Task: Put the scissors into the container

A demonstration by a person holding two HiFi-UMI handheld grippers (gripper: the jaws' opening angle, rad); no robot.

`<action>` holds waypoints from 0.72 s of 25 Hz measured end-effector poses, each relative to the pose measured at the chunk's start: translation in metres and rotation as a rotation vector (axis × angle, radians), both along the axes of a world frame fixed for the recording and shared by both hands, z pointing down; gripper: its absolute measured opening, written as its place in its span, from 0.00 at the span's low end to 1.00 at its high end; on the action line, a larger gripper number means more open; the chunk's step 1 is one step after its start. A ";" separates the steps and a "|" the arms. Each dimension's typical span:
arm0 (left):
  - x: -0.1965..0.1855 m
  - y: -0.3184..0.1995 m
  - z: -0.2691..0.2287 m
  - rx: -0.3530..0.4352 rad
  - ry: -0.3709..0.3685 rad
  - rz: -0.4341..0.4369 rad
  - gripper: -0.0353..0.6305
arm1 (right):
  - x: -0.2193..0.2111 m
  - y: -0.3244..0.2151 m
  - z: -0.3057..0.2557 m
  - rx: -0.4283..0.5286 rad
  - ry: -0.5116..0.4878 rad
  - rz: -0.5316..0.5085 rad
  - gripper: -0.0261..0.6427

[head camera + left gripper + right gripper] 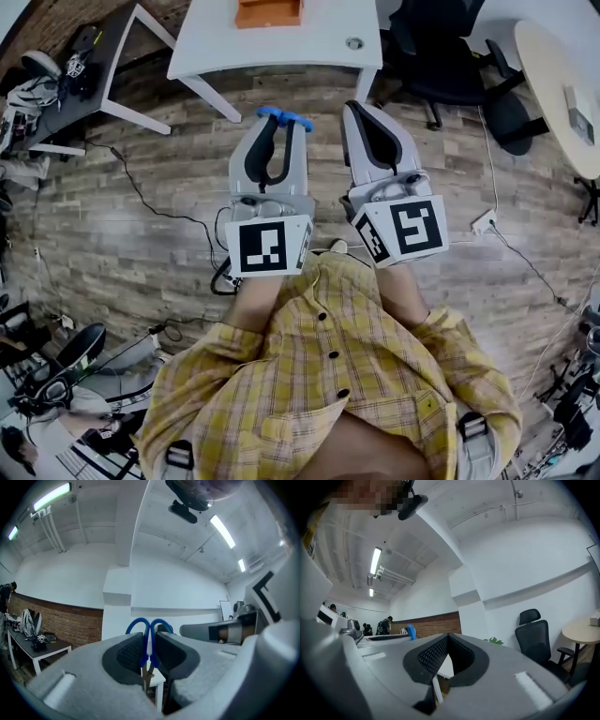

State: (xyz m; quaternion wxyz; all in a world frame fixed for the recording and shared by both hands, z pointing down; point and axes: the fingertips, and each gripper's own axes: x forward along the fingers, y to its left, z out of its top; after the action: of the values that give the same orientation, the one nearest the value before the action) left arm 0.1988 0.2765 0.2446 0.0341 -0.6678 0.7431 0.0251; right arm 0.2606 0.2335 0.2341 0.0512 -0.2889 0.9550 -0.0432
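Note:
Blue-handled scissors (pixel 284 116) are pinched between the pads of my left gripper (pixel 281 129), which I hold in front of my chest, pointing away from me. In the left gripper view the two blue handle loops (pixel 149 629) stick out past the fingertips and the metal blades run back between the jaws. My right gripper (pixel 362 109) is beside it to the right, jaws together with nothing in them; its pads meet at the tips (pixel 447 637). An orange container (pixel 269 11) sits on the white table (pixel 319 47) ahead.
I stand on a wood-plank floor. A black office chair (pixel 450 56) is right of the white table, and a round beige table (pixel 562 84) is at the far right. A cluttered dark desk (pixel 75 56) is at the left. Cables (pixel 141 197) and a power strip (pixel 483 223) lie on the floor.

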 end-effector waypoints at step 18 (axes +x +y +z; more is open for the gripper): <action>-0.198 -0.126 -0.002 -0.011 -0.003 0.130 0.19 | -0.182 -0.128 -0.006 -0.023 0.034 0.177 0.05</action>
State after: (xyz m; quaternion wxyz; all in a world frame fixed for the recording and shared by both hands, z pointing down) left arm 0.0009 0.1506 0.2431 0.0297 -0.7148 0.6984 0.0219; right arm 0.0790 0.1054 0.2280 0.0355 -0.3736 0.9259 -0.0446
